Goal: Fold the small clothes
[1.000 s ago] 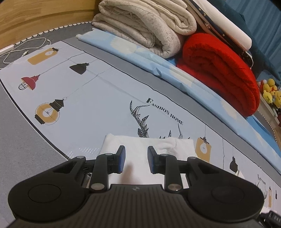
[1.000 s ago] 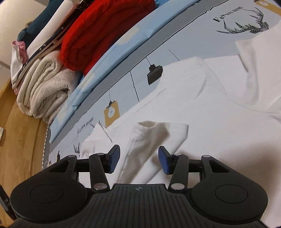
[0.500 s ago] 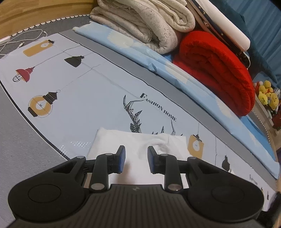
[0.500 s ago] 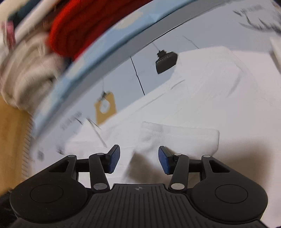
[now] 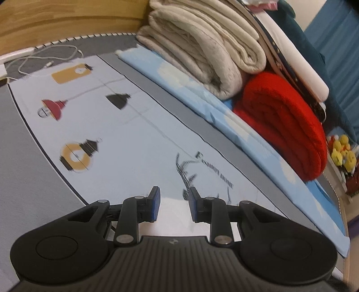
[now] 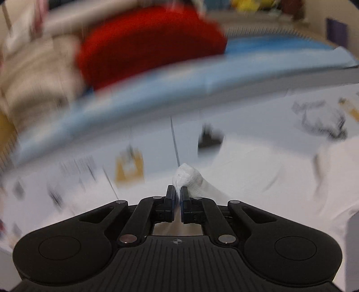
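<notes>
The white garment point(image 6: 258, 179) lies spread on the printed sheet point(image 5: 125, 143), and one bunched fold of it rises like a small peak between the jaws of the right gripper point(image 6: 178, 197). These jaws have just been closing and now they are clenched on this fold, with the cloth pressed between the two blue pads; from the pinch the fabric falls away to the right, onto the rest of the garment. The right wrist view is strongly blurred, so finer details of the cloth cannot be told. In the left wrist view only a pale white strip of the garment shows low in the frame, between and just behind the fingers of the left gripper point(image 5: 172, 203). This gripper is released: its jaws stand apart with a clear gap, and nothing is pressed between the pads. The sheet is light blue-grey, with drawings of lamps and a black deer figure beside some lettering. Farther back lies a folded light blue cloth point(image 5: 202, 89), and on it rest a rolled beige blanket point(image 5: 202, 49) and a rolled red blanket point(image 5: 287, 121), touching each other. A white cable point(image 5: 44, 56) lies near the wooden edge point(image 5: 67, 20) at the far left.
</notes>
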`<act>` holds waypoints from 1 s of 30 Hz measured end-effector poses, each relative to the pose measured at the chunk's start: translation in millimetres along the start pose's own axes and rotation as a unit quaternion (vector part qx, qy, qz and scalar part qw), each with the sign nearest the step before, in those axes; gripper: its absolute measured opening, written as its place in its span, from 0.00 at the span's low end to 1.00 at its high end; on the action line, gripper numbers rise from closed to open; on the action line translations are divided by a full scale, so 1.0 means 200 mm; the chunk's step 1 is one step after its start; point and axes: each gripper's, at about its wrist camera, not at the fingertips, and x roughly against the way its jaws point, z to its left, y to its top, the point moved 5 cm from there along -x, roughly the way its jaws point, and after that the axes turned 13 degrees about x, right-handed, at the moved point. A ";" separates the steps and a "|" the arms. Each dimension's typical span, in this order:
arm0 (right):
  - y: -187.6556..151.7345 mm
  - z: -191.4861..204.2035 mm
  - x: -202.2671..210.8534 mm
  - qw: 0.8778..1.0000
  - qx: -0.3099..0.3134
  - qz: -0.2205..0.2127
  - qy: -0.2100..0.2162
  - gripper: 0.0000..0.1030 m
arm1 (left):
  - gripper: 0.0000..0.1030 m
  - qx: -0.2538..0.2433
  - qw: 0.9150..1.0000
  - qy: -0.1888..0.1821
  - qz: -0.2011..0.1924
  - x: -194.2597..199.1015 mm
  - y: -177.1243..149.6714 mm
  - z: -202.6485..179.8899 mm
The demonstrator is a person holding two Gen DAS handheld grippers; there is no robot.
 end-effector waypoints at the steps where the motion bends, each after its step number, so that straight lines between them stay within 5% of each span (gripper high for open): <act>1: 0.03 -0.06 0.11 0.999 -0.021 -0.037 0.003 0.04 | 0.29 -0.001 1.000 0.001 -0.003 0.01 0.01 0.01; 5: -0.05 -0.40 0.29 0.991 -0.066 -0.112 -0.041 0.04 | 0.29 -0.022 1.000 0.005 -0.007 0.02 0.00 0.00; 8: -0.20 -0.68 0.11 0.988 -0.131 -0.009 -0.084 0.04 | 0.29 -0.038 0.999 0.008 0.001 0.00 -0.05 -0.01; 12: -0.26 -0.82 0.02 0.986 -0.149 0.022 -0.071 0.03 | 0.29 -0.071 0.997 0.009 0.024 -0.06 -0.15 -0.06; 20: -0.16 -0.82 0.18 0.985 -0.163 -0.052 -0.019 0.04 | 0.29 -0.113 0.989 0.017 0.089 -0.19 -0.34 -0.11; 24: -0.35 -0.96 0.07 0.970 -0.209 0.081 -0.096 0.09 | 0.29 -0.130 0.985 0.020 0.108 -0.23 -0.41 -0.12; 27: -0.40 -1.04 0.06 0.959 -0.240 0.100 -0.110 0.09 | 0.29 -0.137 0.984 0.022 0.115 -0.24 -0.44 -0.14; 30: -0.35 -1.05 0.05 0.965 -0.227 0.084 -0.102 0.38 | 0.29 -0.139 0.982 0.017 0.125 -0.25 -0.46 -0.14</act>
